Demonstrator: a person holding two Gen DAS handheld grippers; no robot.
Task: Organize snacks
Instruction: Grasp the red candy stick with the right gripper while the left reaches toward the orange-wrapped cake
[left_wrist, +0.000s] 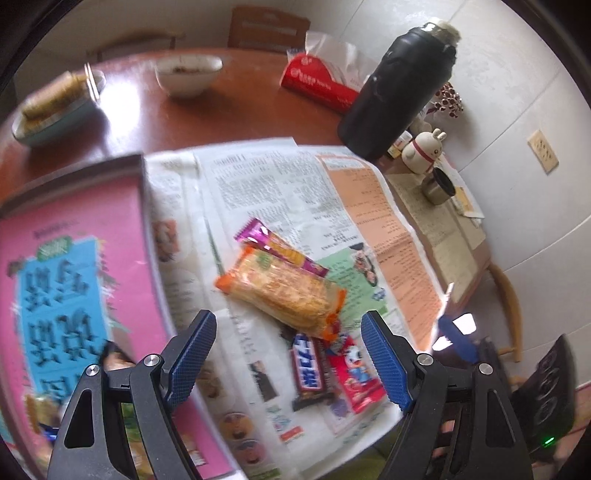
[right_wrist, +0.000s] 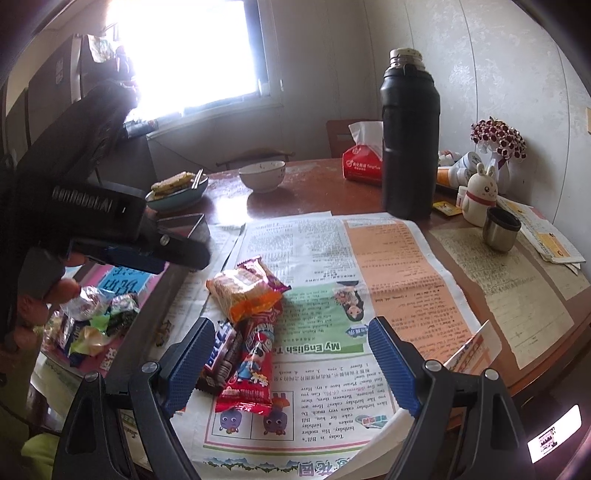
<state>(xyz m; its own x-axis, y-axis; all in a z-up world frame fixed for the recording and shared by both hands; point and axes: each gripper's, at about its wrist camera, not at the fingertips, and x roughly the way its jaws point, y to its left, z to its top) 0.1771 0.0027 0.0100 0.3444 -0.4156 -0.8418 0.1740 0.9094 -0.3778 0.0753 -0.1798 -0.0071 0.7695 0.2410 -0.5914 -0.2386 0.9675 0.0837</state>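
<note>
Looking along the left gripper (left_wrist: 290, 354), its jaws stand released and empty, with the orange cracker pack (left_wrist: 280, 291) just beyond, long axis slanting toward the newspaper's (left_wrist: 258, 192) near-right corner. From the right wrist, the right gripper (right_wrist: 291, 365), also released, sits nearer the pile, its left pad beside the chocolate bar (right_wrist: 219, 354), which runs lengthwise away from it.

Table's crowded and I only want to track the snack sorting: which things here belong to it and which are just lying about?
Job:
orange snack pack
purple bar
chocolate bar
red packet
pink box with sweets
both grippers, left and right, open

Lying about:
flask
tissue pack
bowl
food dish
rabbit figure
metal cup
flowers
newspaper
</note>
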